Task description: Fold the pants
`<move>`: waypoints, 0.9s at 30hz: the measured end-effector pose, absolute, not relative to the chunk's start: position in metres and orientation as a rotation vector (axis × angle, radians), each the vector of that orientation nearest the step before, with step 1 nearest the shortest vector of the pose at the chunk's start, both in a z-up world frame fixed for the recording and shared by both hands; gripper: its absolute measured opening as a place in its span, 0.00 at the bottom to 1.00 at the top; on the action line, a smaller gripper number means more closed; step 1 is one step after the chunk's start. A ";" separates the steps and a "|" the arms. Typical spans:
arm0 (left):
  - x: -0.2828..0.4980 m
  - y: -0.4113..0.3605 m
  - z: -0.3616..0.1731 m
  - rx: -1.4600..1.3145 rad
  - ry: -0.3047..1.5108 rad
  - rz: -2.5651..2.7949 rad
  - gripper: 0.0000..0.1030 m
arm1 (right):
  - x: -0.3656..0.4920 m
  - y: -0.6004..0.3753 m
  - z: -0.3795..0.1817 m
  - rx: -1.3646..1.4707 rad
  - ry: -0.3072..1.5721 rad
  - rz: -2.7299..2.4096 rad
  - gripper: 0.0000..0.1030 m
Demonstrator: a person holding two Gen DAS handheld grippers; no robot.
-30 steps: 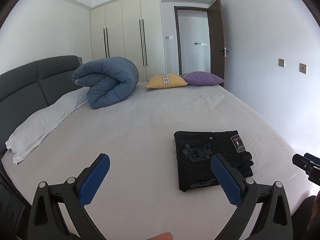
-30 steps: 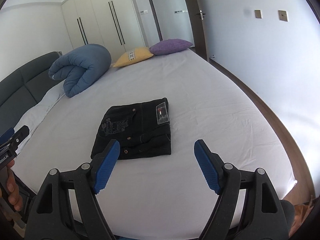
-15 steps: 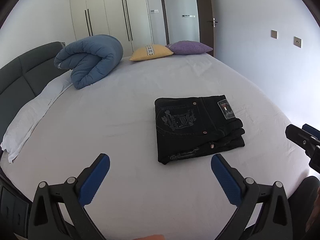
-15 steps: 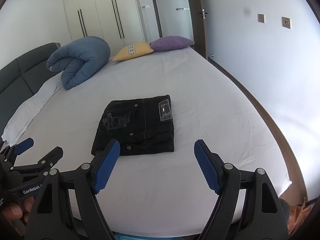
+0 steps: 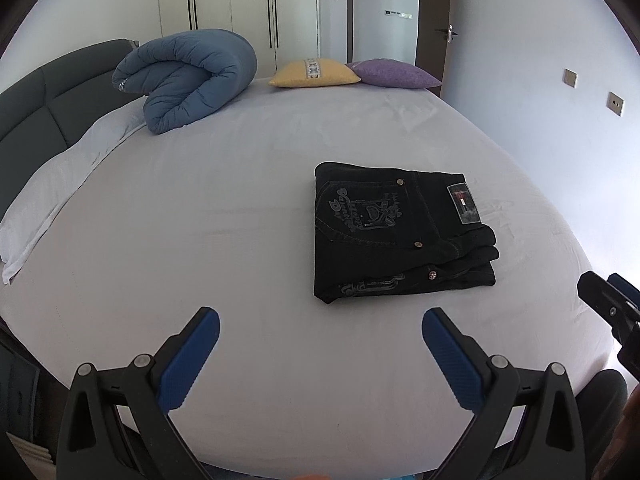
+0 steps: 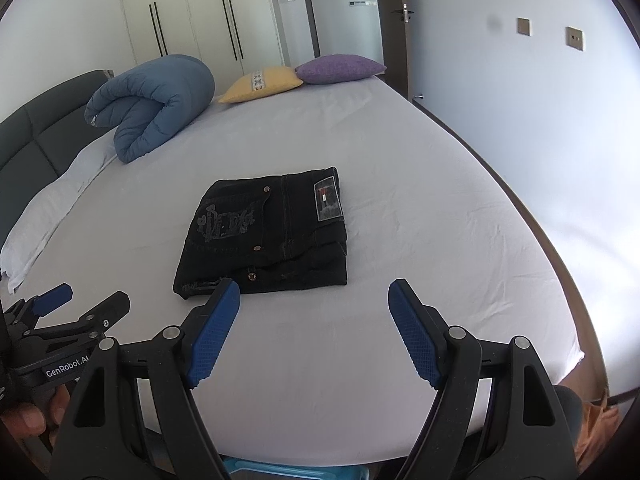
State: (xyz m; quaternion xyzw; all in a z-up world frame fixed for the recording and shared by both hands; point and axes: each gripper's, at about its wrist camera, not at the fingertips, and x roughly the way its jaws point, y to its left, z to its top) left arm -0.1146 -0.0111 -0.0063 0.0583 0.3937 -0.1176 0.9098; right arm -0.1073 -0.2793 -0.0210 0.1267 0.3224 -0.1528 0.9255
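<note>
**benchmonkey:** So where are we at? The black pants [image 5: 400,236] look already folded to me, a compact stack lying flat on the bed [image 5: 240,200], toward the near right part of the sheet.

**foldgeek:** Yeah, I'd call it basically done. The left claw [image 5: 320,336] is spread wide with nothing in it, hovering over the near edge of the bed, clear of the fabric. Same for the right claw [image 6: 314,308]: fingers apart, empty. Its left fingertip overlaps the bottom corner of the stack in that view, but I can't tell if it's actually touching.

**benchmonkey:** Why park them there?

**foldgeek:** My guess: both are held back so the fold sits undisturbed. Nothing's pinning or tugging it.

**benchmonkey:** Any readable text?

**foldgeek:** The back pocket is face up with pale embroidered lettering, too stylised to read. There's a small rectangular patch [image 5: 463,204] by the waistband with a red-and-white mark; can't make out a brand. The only clean writing is "GenRobot.AI" on the left claw's body in the right wrist view.

**benchmonkey:** Other stuff on the bed?

**foldgeek:** A rolled blue duvet [image 5: 188,76] by the headboard, plus a yellow cushion [image 5: 314,74] and a purple cushion [image 5: 394,74], all well apart from the pants.
</note>
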 end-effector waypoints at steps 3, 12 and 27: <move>-0.114 -0.010 -0.007 0.119 0.815 -0.240 1.00 | -0.107 -0.278 -0.023 0.254 0.666 -0.309 0.74; -0.113 -0.010 -0.010 0.121 0.819 -0.244 1.00 | -0.104 -0.273 -0.025 0.233 0.675 -0.301 0.74; -0.114 -0.009 -0.013 0.120 0.827 -0.246 1.00 | -0.097 -0.270 -0.032 0.230 0.693 -0.291 0.74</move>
